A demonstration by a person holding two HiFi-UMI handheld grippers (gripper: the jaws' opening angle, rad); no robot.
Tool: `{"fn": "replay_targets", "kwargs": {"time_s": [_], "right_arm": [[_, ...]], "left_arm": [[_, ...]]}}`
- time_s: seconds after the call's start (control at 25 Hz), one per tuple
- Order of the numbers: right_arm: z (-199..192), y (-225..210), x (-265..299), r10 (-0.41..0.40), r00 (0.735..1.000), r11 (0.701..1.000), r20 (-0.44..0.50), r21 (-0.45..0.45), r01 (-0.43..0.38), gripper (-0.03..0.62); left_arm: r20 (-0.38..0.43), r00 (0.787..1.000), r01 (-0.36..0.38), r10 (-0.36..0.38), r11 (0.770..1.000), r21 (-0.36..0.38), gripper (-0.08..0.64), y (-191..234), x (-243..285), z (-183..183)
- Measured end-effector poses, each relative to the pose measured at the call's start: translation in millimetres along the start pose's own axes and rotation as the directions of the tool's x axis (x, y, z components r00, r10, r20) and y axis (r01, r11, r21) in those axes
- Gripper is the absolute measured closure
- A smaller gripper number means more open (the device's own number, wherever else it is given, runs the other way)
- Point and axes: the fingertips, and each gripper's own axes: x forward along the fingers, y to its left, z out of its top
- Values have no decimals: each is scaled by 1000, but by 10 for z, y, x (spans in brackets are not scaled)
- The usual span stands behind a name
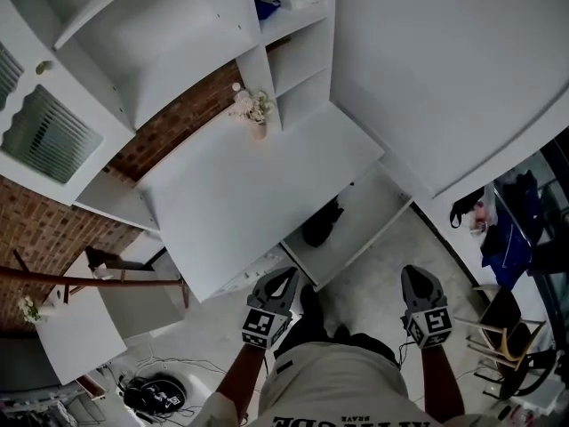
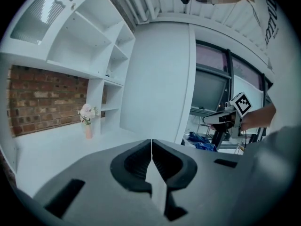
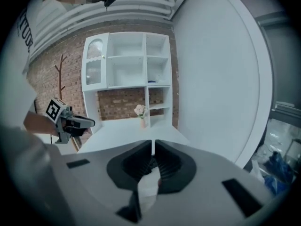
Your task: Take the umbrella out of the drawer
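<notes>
The umbrella (image 1: 322,223), a dark, folded bundle, lies in the open drawer (image 1: 366,222). The drawer stands pulled out from under the right part of the white desk (image 1: 240,194), and the umbrella sits toward its left side, close to the desk's edge.

Both grippers hang in front of the desk, apart from the umbrella and touching nothing. In the head view the left gripper (image 1: 283,278) is the nearer of the two. It sits just below the drawer's near-left corner, with its tip pointing up toward the umbrella. The right gripper (image 1: 418,278) is off to the right over the bare floor (image 1: 373,283), beyond the drawer's front edge and further from the umbrella.

The left gripper view shows its jaws pressed together with nothing between them, aimed across the desk top (image 2: 56,145). The right gripper (image 2: 225,119) appears there at the far right. The right gripper view also shows its jaws together and empty, with the tips meeting, facing the desk (image 3: 127,128) and the vase (image 3: 142,121) of flowers at its back. The left gripper (image 3: 70,122) shows there at the left.

White shelves (image 1: 178,34) rise behind the desk against a brick wall (image 1: 169,132).
</notes>
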Motion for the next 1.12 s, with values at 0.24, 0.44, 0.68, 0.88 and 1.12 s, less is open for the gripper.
{"fn": "replay_targets", "kwargs": {"time_s": [0.24, 0.44, 0.68, 0.88, 1.12], "right_arm": [[19, 208, 227, 0, 1000, 999, -6, 40, 0, 555], [-31, 346, 321, 20, 999, 997, -27, 71, -18, 555], [4, 362, 266, 23, 1000, 995, -6, 93, -22, 555], [-75, 242, 232, 10, 1000, 991, -10, 134, -9, 555], [-183, -30, 312, 13, 1000, 987, -19, 158, -9, 555]], "left_arm": [[-31, 997, 64, -65, 997, -33, 534, 173, 142, -126], [-48, 991, 120, -124, 989, -90, 534, 145, 249, -156], [-54, 989, 129, -136, 985, -119, 534, 118, 363, -204], [-89, 986, 129, -141, 983, -133, 534, 75, 501, -303], [-114, 985, 115, -131, 984, -134, 534, 21, 750, -335]]}}
